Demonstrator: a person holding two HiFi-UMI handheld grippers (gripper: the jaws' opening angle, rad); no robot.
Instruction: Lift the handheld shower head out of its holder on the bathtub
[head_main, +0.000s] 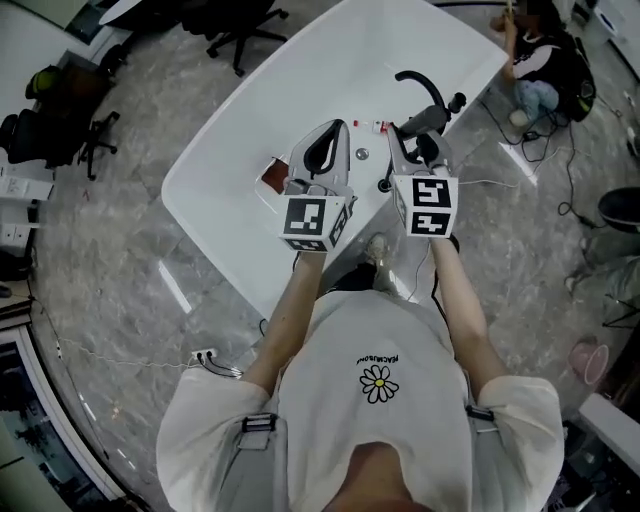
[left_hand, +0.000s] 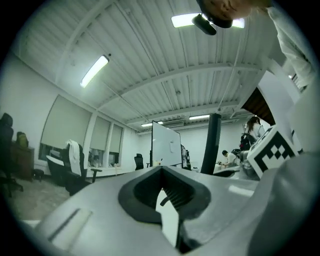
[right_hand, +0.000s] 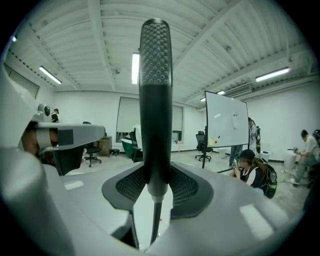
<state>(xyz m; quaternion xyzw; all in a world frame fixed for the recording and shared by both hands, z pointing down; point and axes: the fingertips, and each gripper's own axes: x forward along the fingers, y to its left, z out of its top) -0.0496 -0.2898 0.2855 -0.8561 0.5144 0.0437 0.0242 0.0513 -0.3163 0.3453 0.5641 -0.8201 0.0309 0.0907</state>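
Note:
The black handheld shower head (right_hand: 156, 75) stands upright between the jaws of my right gripper (right_hand: 152, 187), which is shut on its handle. A thin dark hose (right_hand: 154, 220) hangs from the handle's lower end. From the head view, that gripper (head_main: 412, 138) holds the curved black shower head (head_main: 425, 88) above the white bathtub (head_main: 240, 170). Small chrome fittings (head_main: 362, 153) sit on the tub's rim below. My left gripper (head_main: 330, 135) hovers beside it, shut and holding nothing. In the left gripper view its jaws (left_hand: 162, 192) leave only a sliver, and the shower head (left_hand: 214, 142) shows as a dark column.
A reddish-brown item (head_main: 274, 176) lies on the tub near the left gripper. Office chairs (head_main: 240, 25) stand beyond the tub. A person (head_main: 540, 70) sits on the floor at the upper right among cables. A pink bucket (head_main: 590, 360) is at the right. A whiteboard (right_hand: 227, 127) stands behind.

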